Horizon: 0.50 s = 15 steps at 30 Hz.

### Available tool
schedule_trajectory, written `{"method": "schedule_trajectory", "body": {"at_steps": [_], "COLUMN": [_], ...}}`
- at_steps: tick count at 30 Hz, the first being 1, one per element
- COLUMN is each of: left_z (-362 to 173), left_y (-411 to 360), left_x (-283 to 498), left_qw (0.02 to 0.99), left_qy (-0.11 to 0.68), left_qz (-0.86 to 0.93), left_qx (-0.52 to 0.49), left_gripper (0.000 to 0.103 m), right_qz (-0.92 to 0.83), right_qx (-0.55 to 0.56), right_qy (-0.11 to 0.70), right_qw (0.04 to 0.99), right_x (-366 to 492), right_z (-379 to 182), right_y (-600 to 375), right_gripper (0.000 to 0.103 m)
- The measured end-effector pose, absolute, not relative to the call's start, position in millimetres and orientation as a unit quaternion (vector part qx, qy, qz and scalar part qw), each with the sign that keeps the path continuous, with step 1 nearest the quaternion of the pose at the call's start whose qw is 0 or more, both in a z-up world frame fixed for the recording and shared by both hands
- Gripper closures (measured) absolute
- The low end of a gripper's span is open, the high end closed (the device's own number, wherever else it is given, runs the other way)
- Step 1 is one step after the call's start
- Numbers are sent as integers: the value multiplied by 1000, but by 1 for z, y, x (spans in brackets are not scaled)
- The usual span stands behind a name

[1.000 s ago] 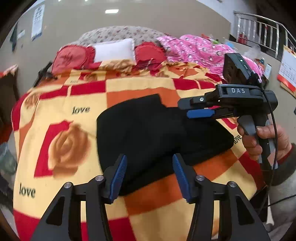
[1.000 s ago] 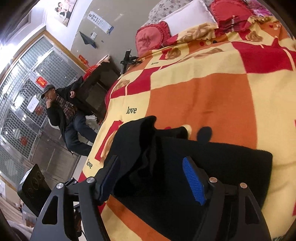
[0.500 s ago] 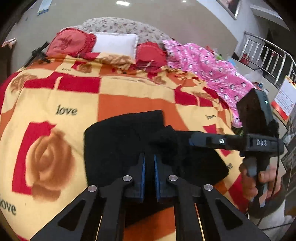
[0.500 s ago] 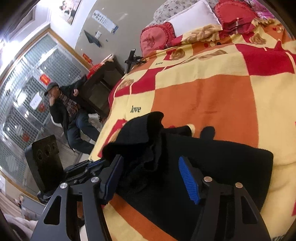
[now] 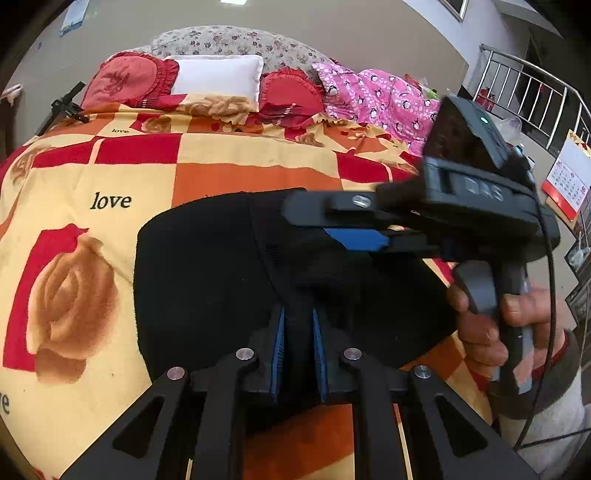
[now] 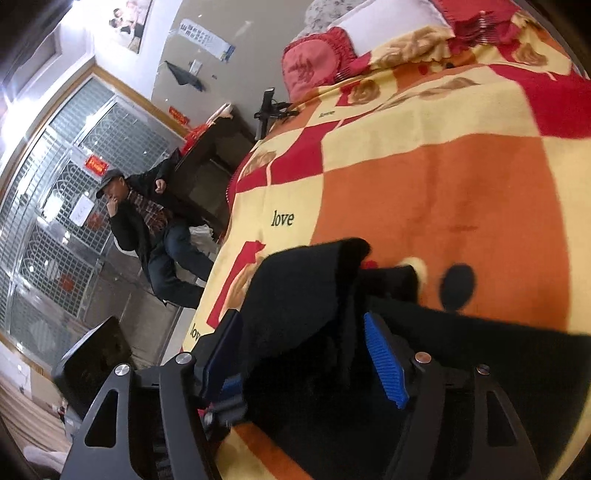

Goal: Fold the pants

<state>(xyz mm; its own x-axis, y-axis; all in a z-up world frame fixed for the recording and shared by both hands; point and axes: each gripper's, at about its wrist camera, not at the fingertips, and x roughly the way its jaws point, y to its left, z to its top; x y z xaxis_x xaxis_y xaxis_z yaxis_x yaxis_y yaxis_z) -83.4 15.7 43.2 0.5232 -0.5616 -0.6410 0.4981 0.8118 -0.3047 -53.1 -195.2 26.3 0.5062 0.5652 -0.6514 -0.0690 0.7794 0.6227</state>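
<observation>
My left tool (image 5: 298, 354) is pinched nearly closed on a raised fold of the black pants (image 5: 207, 280), which lie on the checkered blanket (image 5: 92, 177) over the bed. My right tool (image 6: 306, 354) stands wide open, straddling the lifted fabric edge.

even indoor light; a ceiling lamp (image 5: 233, 2) glares at the top edge. bright daylight blooms through the barred doors (image 6: 55, 177). fisheye bending and dark corners. right gripper (image 5: 325, 221) motion-blurred; black pants (image 5: 207, 280) lack detail.
</observation>
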Motion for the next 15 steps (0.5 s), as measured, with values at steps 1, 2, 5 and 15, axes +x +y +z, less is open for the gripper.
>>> {"method": "schedule_trajectory", "body": {"at_steps": [1,2,5,15], "left_z": [42,41,40,80], "left_y": [16,19,25,-1], "left_x": [-83,-82,-80,-95], "left_qw": [871,870,867,860], "left_qy": [382,383,387,355], "left_qz": [-304,-305,-305,-361], "left_qx": [-47,-58,-80,-70], "left_gripper": [90,90,90,88], "right_qz": [195,196,188,209], "right_qx": [271,266,254,265], "right_qy": [456,454,454,366], "right_qw": [825,827,833,867], "right_x": [-51,-48,-42,-89], "right_z": [25,24,17,79], "right_y": [-193,-189,-180,-204], "right_gripper": [43,56,84,94]}}
